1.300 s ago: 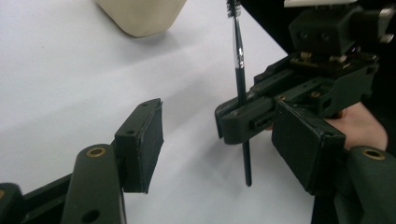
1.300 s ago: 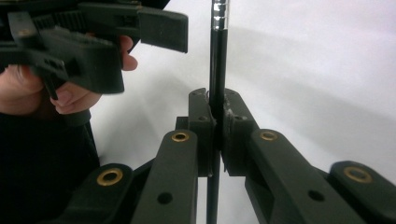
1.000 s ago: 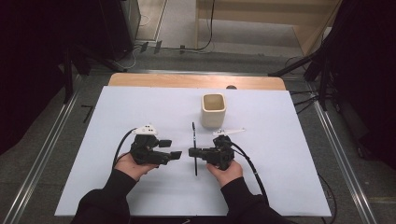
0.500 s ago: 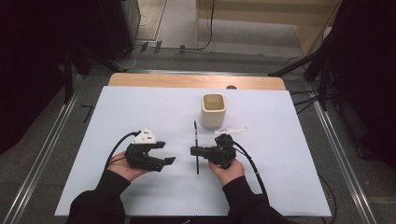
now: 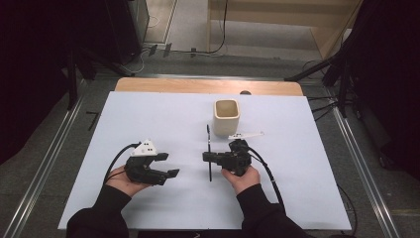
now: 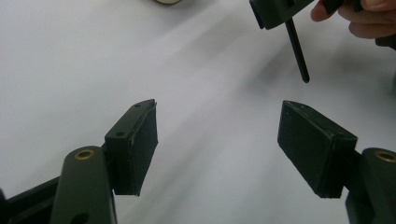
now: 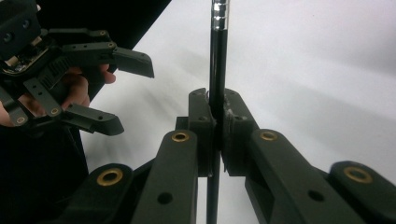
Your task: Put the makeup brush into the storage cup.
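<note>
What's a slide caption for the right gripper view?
Right tongs shut on a thin black rod; left tongs open nearby.

Thin black pen [image 5: 209, 157] — level, just above table.

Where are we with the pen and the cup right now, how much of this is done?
Done: the right gripper is shut on the black pen, clamped near its middle and lifted off the white table. In hand: the left gripper stands open beside it, empty, jaws facing the pen. Left, as it looks: the beige cup beyond the pen shows nothing inside, so the pen probably has yet to go in.
</note>
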`<action>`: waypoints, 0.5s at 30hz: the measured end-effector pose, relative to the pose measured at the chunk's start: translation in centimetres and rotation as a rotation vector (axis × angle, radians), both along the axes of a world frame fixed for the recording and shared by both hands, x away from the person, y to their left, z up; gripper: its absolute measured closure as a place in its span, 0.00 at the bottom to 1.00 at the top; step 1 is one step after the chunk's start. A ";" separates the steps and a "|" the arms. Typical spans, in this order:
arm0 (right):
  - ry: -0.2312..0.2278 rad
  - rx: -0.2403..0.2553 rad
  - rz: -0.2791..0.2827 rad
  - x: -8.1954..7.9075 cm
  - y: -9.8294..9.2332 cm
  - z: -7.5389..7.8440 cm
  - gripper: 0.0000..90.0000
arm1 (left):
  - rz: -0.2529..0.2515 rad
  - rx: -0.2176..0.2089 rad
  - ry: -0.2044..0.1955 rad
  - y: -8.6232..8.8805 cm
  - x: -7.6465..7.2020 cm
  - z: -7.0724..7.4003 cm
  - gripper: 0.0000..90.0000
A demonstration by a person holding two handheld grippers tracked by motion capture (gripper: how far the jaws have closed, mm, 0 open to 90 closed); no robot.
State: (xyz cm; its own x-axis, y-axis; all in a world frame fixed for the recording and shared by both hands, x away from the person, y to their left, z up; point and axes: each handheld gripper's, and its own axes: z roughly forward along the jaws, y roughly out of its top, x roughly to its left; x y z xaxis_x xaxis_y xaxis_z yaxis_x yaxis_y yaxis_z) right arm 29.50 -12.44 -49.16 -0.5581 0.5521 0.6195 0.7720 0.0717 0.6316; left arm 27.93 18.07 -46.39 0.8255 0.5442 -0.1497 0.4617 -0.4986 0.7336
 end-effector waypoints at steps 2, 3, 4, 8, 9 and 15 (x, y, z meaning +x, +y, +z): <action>-0.007 0.000 0.001 0.1 -0.1 0.1 0.95 | 0.007 -0.002 0.006 0.2 -0.1 0.0 0.33; -0.005 0.002 0.001 0.1 -0.1 0.1 0.95 | 0.008 0.000 0.006 0.3 -0.2 -0.1 0.33; -0.007 0.001 0.001 0.2 -0.1 0.2 0.95 | 0.010 -0.004 0.007 0.4 -0.2 -0.1 0.33; -0.016 0.004 -0.003 0.4 -0.3 0.3 0.95 | 0.018 -0.005 0.010 0.8 -0.4 -0.3 0.33; -0.014 0.005 -0.007 0.4 -0.3 0.4 0.95 | 0.020 -0.004 0.010 0.9 -0.5 -0.2 0.33; -0.031 0.013 0.000 0.5 -0.5 1.2 0.95 | 0.037 -0.005 0.011 1.5 -0.6 -0.2 0.33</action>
